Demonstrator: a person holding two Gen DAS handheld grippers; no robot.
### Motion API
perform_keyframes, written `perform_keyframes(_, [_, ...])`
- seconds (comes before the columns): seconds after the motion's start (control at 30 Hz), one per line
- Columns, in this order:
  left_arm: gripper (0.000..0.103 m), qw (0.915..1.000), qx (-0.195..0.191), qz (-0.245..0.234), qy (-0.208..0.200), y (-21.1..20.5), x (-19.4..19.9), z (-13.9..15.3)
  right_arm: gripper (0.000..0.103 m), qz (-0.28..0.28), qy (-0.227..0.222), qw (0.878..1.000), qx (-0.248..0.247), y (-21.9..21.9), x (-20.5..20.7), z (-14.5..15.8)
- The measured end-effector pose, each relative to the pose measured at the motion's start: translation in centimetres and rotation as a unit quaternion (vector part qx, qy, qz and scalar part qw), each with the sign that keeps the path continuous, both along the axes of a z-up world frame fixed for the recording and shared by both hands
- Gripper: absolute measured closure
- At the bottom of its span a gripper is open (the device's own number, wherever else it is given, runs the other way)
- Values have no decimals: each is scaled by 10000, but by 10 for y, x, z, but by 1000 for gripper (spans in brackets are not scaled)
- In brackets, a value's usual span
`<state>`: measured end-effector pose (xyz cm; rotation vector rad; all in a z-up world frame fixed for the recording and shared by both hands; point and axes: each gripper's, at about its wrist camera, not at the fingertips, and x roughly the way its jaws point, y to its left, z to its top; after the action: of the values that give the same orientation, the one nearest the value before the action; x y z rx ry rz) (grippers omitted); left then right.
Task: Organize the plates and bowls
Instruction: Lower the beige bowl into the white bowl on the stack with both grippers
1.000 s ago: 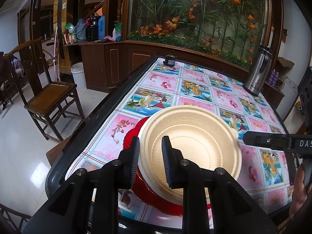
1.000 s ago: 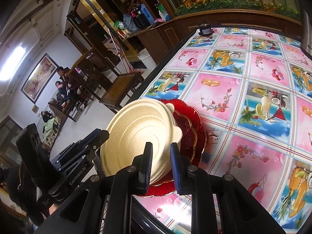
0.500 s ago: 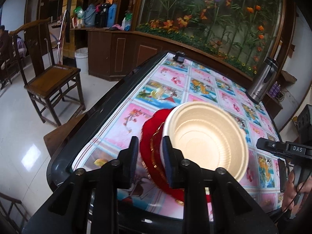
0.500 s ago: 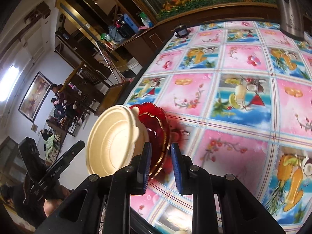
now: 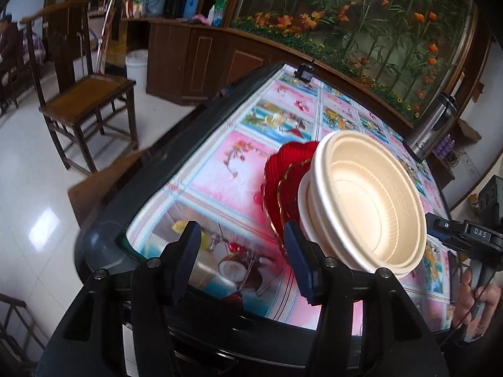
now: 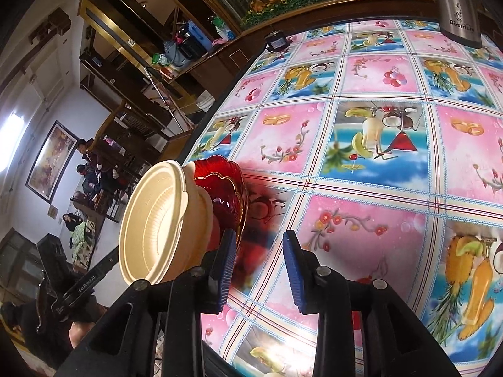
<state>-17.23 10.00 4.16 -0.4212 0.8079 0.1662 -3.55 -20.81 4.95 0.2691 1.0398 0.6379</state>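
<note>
A stack of cream bowls [image 5: 364, 201] sits on red scalloped plates [image 5: 283, 185] at the near left part of the table; the fisheye makes it look tilted. In the left wrist view my left gripper [image 5: 242, 260] is open and empty, with its right finger just left of the stack. In the right wrist view the bowls [image 6: 160, 223] and red plates [image 6: 226, 188] lie left of my right gripper [image 6: 257, 267], which is open and empty, its left finger close to the plates' edge.
The table [image 6: 377, 144] has a pink and blue fruit-print cloth and a dark raised rim [image 5: 176, 157]. A steel thermos [image 5: 430, 132] stands at the far right; a small black device [image 5: 303, 72] sits at the far edge. A wooden chair [image 5: 85, 100] stands left.
Both grippers have opened wide and drawn back from the stack. The views have swung, so the bowls and plates now sit to the side of each gripper instead of between the fingers.
</note>
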Motion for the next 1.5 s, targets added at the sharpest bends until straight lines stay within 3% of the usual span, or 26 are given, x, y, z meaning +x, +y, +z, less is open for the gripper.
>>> perform_keyframes(0.1, [50,9997,-238,-52,11,2,2,-6,70,70,10,10000,14,6,0,-3])
perform_keyframes(0.23, [50,9996,-243,-154,-4,-3,8,-7,70,135,17,9999,-20,12,0,-8])
perform_keyframes(0.4, [69,9992,-186,-342,121,-9,23,-16,70,176,51,9998,-19,21,9,-16])
perform_keyframes(0.47, [72,9989,-178,-404,124,-10,28,-19,71,192,20,9998,-46,27,14,-19])
perform_keyframes(0.53, [78,9992,-71,-391,67,-12,29,-17,77,215,59,9996,-171,34,18,-24])
perform_keyframes(0.63, [79,9991,4,-415,52,-13,33,-15,88,305,233,9992,-144,42,24,-34])
perform_keyframes(0.73, [82,9986,-87,-521,86,-14,39,-18,94,384,210,9989,-162,50,25,-38])
perform_keyframes(0.83, [83,9982,80,-569,148,-24,44,-20,94,353,127,9991,-191,50,23,-37])
perform_keyframes(1.17, [83,9951,119,-950,243,-64,74,-18,95,-7,-13,9996,-275,12,26,-33])
perform_keyframes(1.5, [84,9877,136,-1498,423,-142,132,-10,95,-888,-64,9960,-105,-79,43,-26])
